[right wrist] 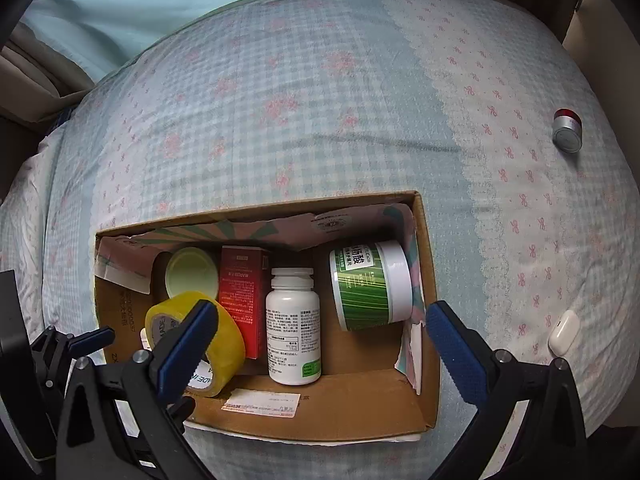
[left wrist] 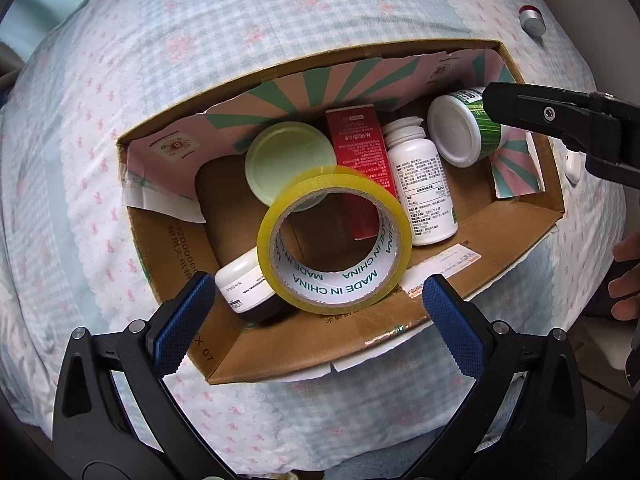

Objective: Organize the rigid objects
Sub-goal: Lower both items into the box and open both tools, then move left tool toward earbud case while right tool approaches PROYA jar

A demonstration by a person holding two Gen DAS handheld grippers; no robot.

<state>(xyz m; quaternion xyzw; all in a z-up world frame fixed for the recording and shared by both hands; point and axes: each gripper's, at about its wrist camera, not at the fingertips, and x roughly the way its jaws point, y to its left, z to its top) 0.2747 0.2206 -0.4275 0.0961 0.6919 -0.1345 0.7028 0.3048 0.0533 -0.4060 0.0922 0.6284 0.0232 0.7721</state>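
My left gripper (left wrist: 318, 300) and right gripper (right wrist: 322, 328) gape empty above the brown cardboard box (right wrist: 320, 412), on the pale checked, pink-bowed quilted bedspread (right wrist: 320, 100).

Tape roll (left wrist: 334, 240), bottles, jars lie in cardboard box (left wrist: 520, 232).

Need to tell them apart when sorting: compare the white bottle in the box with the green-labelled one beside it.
The white bottle is narrow, its label plain white with small print; the green-labelled jar is squat and wide, striped green. The bottle's cap points toward the box's far wall; the jar's lid faces the right wall. Both lie on their sides in the cardboard box and have white lids.
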